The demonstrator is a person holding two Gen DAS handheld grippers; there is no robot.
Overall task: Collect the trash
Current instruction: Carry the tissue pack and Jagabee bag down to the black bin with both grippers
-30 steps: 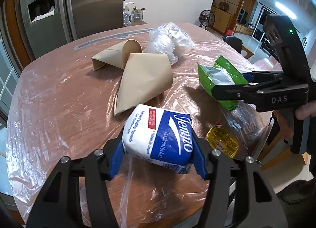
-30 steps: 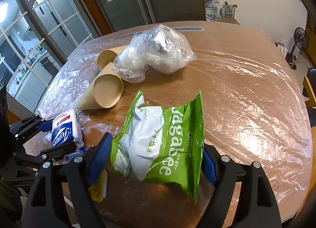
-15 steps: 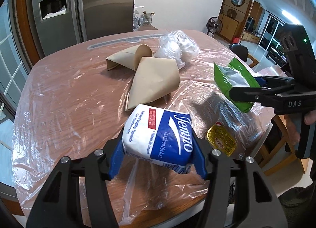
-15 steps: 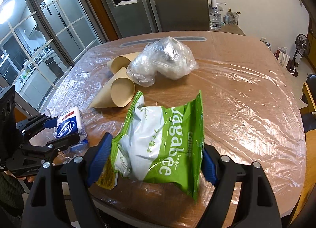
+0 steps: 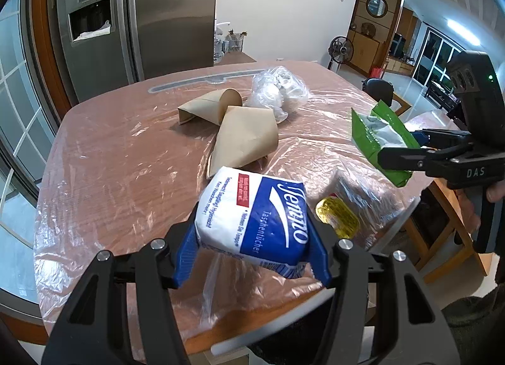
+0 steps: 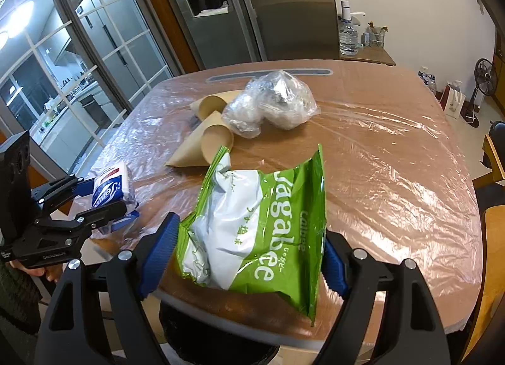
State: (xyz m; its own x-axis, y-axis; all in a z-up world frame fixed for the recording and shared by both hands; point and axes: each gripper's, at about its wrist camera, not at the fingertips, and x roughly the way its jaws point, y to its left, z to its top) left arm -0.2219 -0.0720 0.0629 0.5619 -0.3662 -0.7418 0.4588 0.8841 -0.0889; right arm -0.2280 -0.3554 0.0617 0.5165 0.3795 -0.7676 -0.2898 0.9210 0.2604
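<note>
My left gripper (image 5: 252, 254) is shut on a blue and white tissue pack (image 5: 252, 219), held above the table's near edge; the pack also shows in the right wrist view (image 6: 109, 189). My right gripper (image 6: 246, 254) is shut on a green snack bag (image 6: 255, 232), held over the near edge; the bag also shows at the right of the left wrist view (image 5: 380, 140). On the table lie two brown paper cones (image 5: 244, 140) (image 5: 208, 107), a crumpled clear plastic bag (image 5: 277, 93) and a small yellow packet (image 5: 337, 216).
The wooden table (image 6: 394, 156) is covered with clear plastic film. A steel fridge (image 5: 142, 17) stands behind it. Wooden chairs (image 6: 492, 238) stand at the right side. A dark round object (image 6: 217, 339) sits below the table's near edge.
Both grippers have pulled back and risen from the table, each still holding its item. More of the table and room is in view.
</note>
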